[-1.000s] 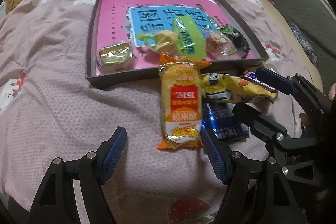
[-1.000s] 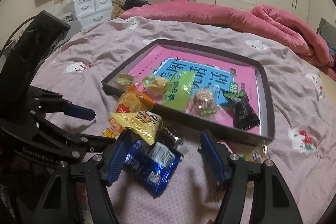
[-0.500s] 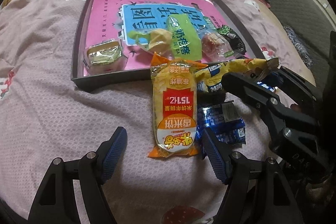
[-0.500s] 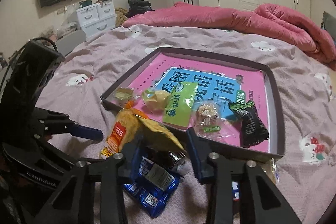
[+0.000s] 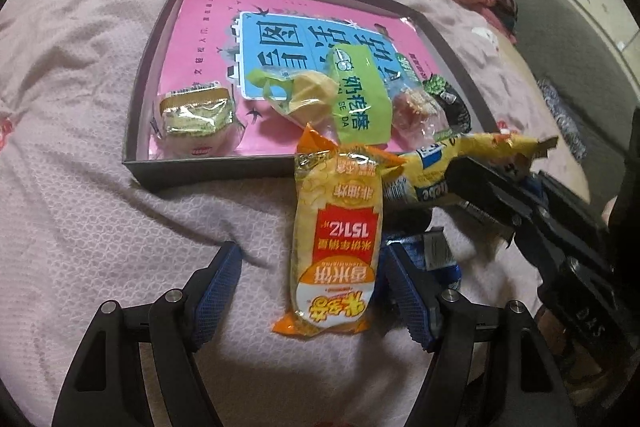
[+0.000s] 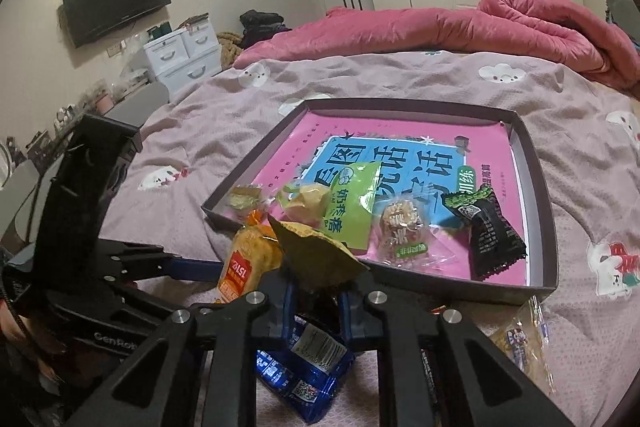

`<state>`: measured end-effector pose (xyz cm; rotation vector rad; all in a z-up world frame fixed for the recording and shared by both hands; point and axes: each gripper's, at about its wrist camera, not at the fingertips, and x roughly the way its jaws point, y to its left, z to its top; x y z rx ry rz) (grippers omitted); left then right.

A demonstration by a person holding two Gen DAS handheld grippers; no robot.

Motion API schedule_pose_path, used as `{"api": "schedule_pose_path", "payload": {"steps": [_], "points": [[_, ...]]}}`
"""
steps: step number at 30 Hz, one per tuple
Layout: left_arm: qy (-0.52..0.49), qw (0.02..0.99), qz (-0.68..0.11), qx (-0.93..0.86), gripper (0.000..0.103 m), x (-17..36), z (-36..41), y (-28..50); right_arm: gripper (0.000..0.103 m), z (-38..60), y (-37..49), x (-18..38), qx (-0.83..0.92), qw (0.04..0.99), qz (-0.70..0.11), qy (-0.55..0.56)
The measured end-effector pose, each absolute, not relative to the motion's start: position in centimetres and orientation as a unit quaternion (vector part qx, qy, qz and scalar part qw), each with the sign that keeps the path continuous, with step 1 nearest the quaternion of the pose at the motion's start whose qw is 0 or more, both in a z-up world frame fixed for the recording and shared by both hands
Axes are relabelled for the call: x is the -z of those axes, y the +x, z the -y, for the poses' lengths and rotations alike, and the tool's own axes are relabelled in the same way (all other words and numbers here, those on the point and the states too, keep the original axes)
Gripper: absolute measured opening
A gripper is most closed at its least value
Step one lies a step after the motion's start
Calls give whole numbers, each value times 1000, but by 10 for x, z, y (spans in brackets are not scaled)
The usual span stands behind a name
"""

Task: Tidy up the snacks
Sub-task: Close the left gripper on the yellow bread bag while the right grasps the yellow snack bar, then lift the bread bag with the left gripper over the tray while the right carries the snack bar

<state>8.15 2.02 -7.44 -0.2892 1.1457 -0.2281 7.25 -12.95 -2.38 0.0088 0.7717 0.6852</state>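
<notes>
1. Right gripper point(image 6: 318, 301) is clenched on the yellow snack bag point(image 6: 316, 253), jaws pinching its crumpled end. From the left wrist view that bag point(image 5: 460, 157) is raised clear of the bedspread point(image 5: 72, 195), right beside the tray's near right corner.
2. Left gripper point(image 5: 310, 291) sits released, blue pads wide apart, straddling the orange rice-cracker pack point(image 5: 336, 243). The right pad is just beside the pack; the left pad is apart from it.
3. That cracker pack lies flat on the bedspread, its top end touching the tray's near wall.
4. The dark tray point(image 5: 208, 169) rests on the bed, a pink-and-blue book cover point(image 6: 404, 151) lining its floor.
5. Along the tray's near edge: a small wrapped cake point(image 5: 196, 117) toward the left corner, then a yellow-green candy packet point(image 5: 304, 99), a green sachet point(image 5: 358, 99), a clear-wrapped sweet point(image 6: 402, 227), and a black packet point(image 6: 490, 231) toward the right.
6. A blue wrapper point(image 6: 304, 375) lies on the bedspread under the right gripper.
7. A clear packet point(image 6: 520, 343) sits outside the tray's near right corner.
</notes>
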Motion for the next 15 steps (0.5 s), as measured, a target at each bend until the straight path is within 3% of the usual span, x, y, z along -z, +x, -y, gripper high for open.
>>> {"api": "schedule_pose_path", "payload": {"steps": [3, 5, 7, 10, 15], "points": [[-142, 826, -534, 109, 72, 75, -19, 83, 17, 133, 72, 20, -326, 871, -367, 15], [-143, 827, -533, 108, 64, 75, -19, 84, 16, 135, 71, 17, -325, 872, -365, 20], [-147, 827, -532, 111, 46, 76, -19, 86, 16, 136, 70, 15, -322, 874, -363, 24], [-152, 826, -531, 113, 35, 76, -19, 87, 16, 138, 68, 11, -320, 876, -360, 27], [-155, 827, -527, 115, 35, 71, -22, 83, 16, 139, 62, 2, -320, 879, -351, 30]]}}
